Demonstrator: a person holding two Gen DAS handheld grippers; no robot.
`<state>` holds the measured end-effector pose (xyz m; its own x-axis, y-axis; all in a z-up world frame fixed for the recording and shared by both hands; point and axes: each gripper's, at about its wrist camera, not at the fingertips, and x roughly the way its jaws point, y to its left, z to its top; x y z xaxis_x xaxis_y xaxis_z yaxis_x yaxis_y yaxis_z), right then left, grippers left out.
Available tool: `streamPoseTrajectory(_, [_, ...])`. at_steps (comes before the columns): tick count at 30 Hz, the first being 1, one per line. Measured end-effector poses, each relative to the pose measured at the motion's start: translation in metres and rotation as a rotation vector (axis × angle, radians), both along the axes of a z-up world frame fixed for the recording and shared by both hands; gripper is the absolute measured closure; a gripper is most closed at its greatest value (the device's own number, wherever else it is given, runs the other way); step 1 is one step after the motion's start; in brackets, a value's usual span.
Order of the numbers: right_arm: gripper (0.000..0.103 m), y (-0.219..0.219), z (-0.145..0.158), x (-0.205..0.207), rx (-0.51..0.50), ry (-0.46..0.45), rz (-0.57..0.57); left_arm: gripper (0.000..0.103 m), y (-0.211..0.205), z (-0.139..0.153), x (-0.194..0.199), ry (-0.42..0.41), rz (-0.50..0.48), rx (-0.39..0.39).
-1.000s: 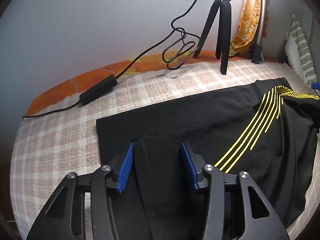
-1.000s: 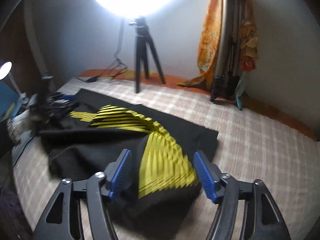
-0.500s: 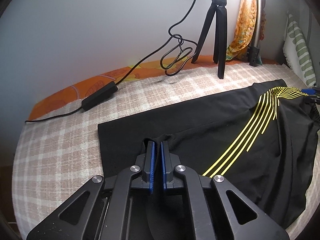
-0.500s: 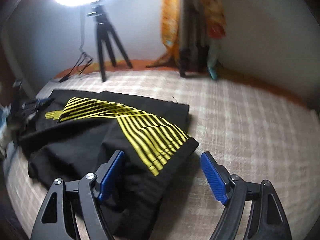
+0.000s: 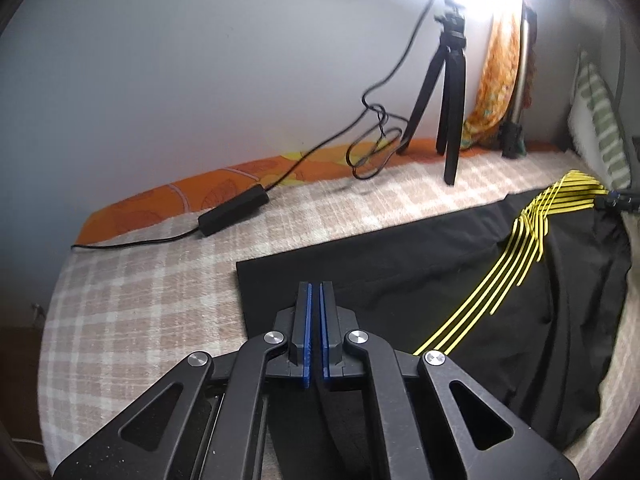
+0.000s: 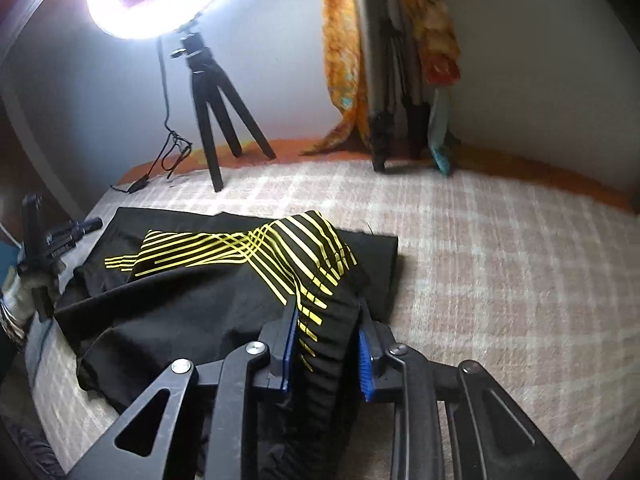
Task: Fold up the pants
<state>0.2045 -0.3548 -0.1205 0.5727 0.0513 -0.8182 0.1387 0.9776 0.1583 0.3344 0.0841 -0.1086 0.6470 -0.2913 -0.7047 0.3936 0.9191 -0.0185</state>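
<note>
Left gripper (image 5: pixel 314 292) jaws pinching pants (image 5: pixel 400 256) hem, right gripper (image 6: pixel 326 320) clamping waistband, tripod (image 6: pixel 218 92) behind

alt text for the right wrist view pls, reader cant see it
The right gripper is shut on a bunched, raised end of black pants with yellow stripes, which lie on a checked bedspread. Behind stand a lit ring light on a black tripod and a draped orange cloth.

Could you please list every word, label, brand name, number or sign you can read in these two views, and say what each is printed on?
None: no readable text in either view.
The pants carry only yellow stripes, no lettering.
The power adapter is plain black; any print is too small to tell.
The gripper fingers show no markings.
</note>
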Motion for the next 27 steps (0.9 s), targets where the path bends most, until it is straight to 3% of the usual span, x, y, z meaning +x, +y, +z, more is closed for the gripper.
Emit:
streamPoseTrajectory(2, [0.079,0.006,0.003,0.001,-0.010,0.000,0.025,0.101,-0.001,0.000,-0.001,0.008,-0.029,-0.016])
streamPoseTrajectory(4, [0.078,0.009,0.003,0.002,-0.015,0.003,0.041,0.090,-0.004,-0.004,0.003,0.045,-0.036,-0.011])
streamPoseTrajectory(5, [0.078,0.009,0.003,0.002,-0.014,0.004,0.042,0.064,-0.005,-0.009,0.007,0.070,-0.016,0.009])
streamPoseTrajectory(6, [0.078,0.009,0.002,0.002,-0.013,0.004,0.040,0.051,-0.005,-0.011,0.009,0.075,-0.003,0.018])
streamPoseTrajectory(7, [0.078,0.010,0.002,0.001,-0.010,0.003,0.040,0.051,-0.006,-0.012,0.010,0.072,-0.004,0.017])
streamPoseTrajectory(13, [0.078,0.006,-0.002,-0.002,-0.014,0.013,0.030,0.052,-0.020,-0.028,0.019,0.094,-0.062,0.106])
streamPoseTrajectory(14, [0.078,0.005,-0.003,-0.002,-0.017,0.015,0.027,0.057,-0.021,-0.028,0.019,0.082,-0.068,0.103])
streamPoseTrajectory(17, [0.078,0.002,-0.004,-0.003,-0.019,0.014,0.014,0.092,-0.025,-0.028,0.018,0.089,-0.099,0.062])
streamPoseTrajectory(18, [0.078,0.002,-0.003,-0.003,-0.020,0.013,0.012,0.098,-0.028,-0.028,0.016,0.083,-0.113,0.076])
streamPoseTrajectory(22, [0.078,0.007,0.001,-0.006,-0.052,0.000,0.007,0.100,-0.040,-0.021,0.000,0.032,-0.151,0.115])
streamPoseTrajectory(27, [0.079,0.014,0.013,-0.010,-0.089,-0.024,0.004,0.100,-0.010,0.003,-0.003,-0.011,-0.067,0.004])
